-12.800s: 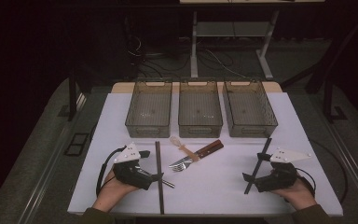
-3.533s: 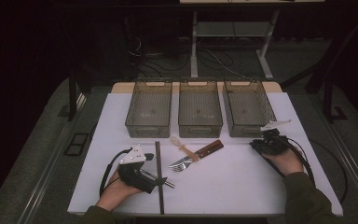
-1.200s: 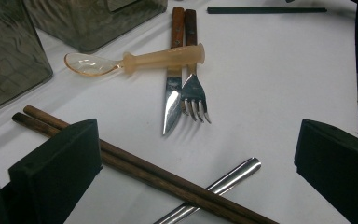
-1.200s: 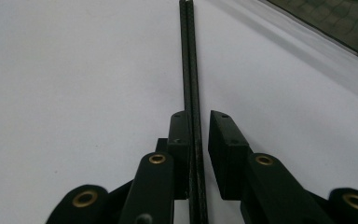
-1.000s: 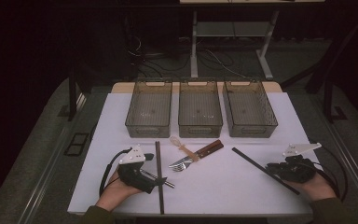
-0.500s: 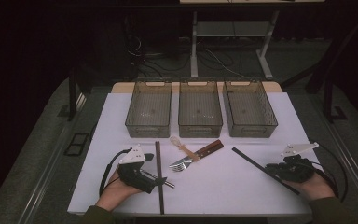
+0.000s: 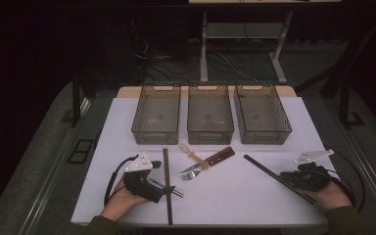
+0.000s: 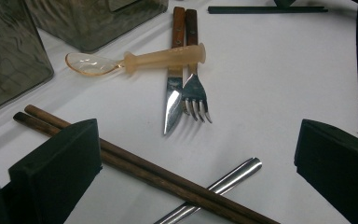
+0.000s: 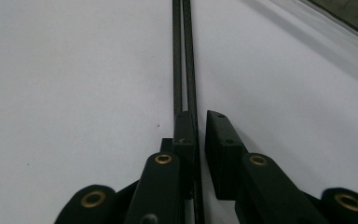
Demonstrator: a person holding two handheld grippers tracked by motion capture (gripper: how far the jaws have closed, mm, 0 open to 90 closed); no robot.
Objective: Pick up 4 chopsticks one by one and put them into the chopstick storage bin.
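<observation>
A: We start with the pair of thin black chopsticks (image 7: 273,177). They lie on the white bench (image 7: 235,196) at the right, running diagonally from near the right bin towards the right gripper (image 9: 199,128).

B: We see that gripper's jaws nearly together in the right gripper view, the two sticks running between them. Clamped on them, we'd say, with a slim gap on one side.

A: Left gripper (image 7: 162,188)?

B: Jaws wide apart in the left gripper view, gripping nothing. The pair of brown wooden chopsticks (image 8: 135,163) passes low between them, crossing over a pair of silver metal chopsticks (image 8: 214,189).

A: Past those we have the wood-handled steel knife (image 8: 173,79) and wood-handled steel fork (image 8: 195,84) side by side, and a translucent amber plastic spoon (image 8: 135,61) lying across both handles.

B: At the back of the bench, three smoky clear plastic bins (image 7: 210,114) in a row, side by side.

A: Both hands rest at the near edge, well apart.
</observation>
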